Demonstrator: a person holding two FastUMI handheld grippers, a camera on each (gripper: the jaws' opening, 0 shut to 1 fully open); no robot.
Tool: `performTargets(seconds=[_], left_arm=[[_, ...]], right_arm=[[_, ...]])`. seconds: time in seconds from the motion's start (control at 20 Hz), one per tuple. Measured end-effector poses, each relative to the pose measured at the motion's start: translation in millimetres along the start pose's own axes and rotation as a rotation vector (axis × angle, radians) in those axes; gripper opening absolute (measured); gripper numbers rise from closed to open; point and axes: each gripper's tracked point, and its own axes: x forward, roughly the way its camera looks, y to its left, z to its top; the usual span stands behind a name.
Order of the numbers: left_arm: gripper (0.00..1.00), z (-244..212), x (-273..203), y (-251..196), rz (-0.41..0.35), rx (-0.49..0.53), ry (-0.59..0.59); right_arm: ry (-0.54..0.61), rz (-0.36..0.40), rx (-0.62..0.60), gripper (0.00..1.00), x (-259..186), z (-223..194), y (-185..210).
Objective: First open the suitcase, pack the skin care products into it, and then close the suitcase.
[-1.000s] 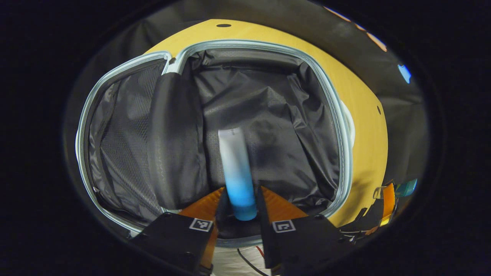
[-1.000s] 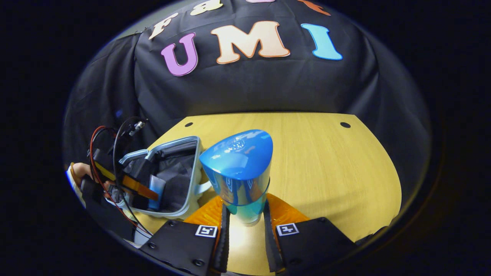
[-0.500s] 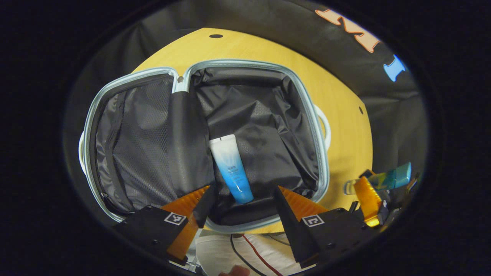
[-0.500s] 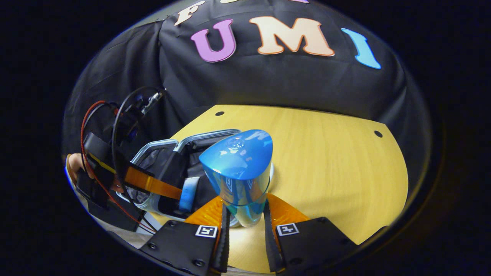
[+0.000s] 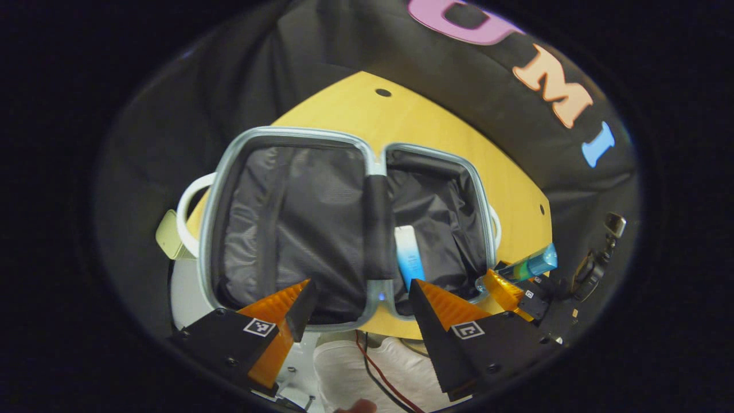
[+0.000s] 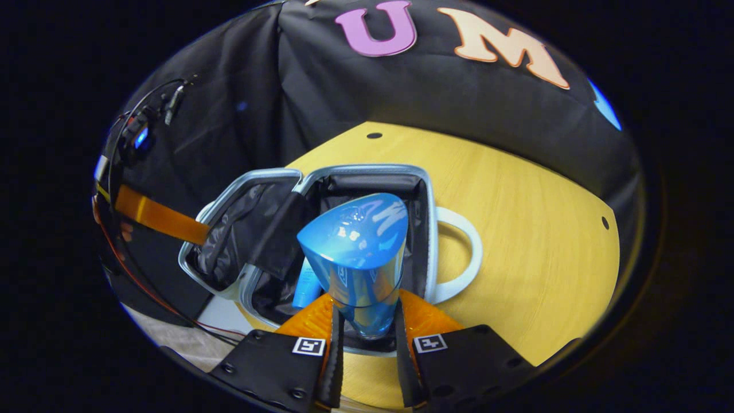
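The suitcase (image 5: 298, 132) lies open on the table, both halves lined in black cloth inside a pale grey rim. A white-to-blue tube (image 5: 409, 259) lies in its right half, next to the middle flap. My left gripper (image 5: 358, 298) is open above the near rim, holding nothing. In the right gripper view, my right gripper (image 6: 365, 321) is shut on a glossy blue bottle (image 6: 358, 258), held upright above the suitcase's near edge (image 6: 427, 229); the tube (image 6: 307, 287) lies just left of the bottle. The left gripper view catches that bottle (image 5: 524, 267) at the right.
The yellow wooden table (image 6: 545, 241) stretches right of the case. White handles (image 6: 467, 258) stick out from the suitcase's sides. A pale yellowish object (image 5: 167, 242) sits by the left handle. A person's white clothing (image 5: 355, 367) and cables lie under my left gripper.
My left gripper opened, left the tube in the suitcase and pulled back and up. My right gripper carried the blue bottle leftward to above the suitcase.
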Motion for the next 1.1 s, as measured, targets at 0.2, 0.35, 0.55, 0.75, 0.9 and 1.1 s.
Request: performTargets(seconds=[0.2,0.35,0.55,0.75,0.9,1.1], left_arm=[[0.95,4,-10,47,0.062,-0.101,-0.047],[0.95,6,-15,69,0.078,-0.164,-0.064],[0.95,6,-19,96,0.107,-0.222,-0.077],[0.95,6,-16,125,0.135,-0.237,-0.065],[0.95,13,-16,150,0.162,-0.260,-0.071],[1.00,23,-16,190,0.203,-0.311,-0.094]], right_arm=[[0.097,0.002,-0.051,0.39,23,-17,7],[0.165,-0.008,-0.067,0.41,35,-34,8],[0.220,-0.032,-0.071,0.39,48,-45,7],[0.221,-0.052,-0.014,0.41,58,-39,5],[0.193,-0.057,0.008,0.47,58,-31,3],[0.116,-0.035,0.027,0.70,48,-13,5]])
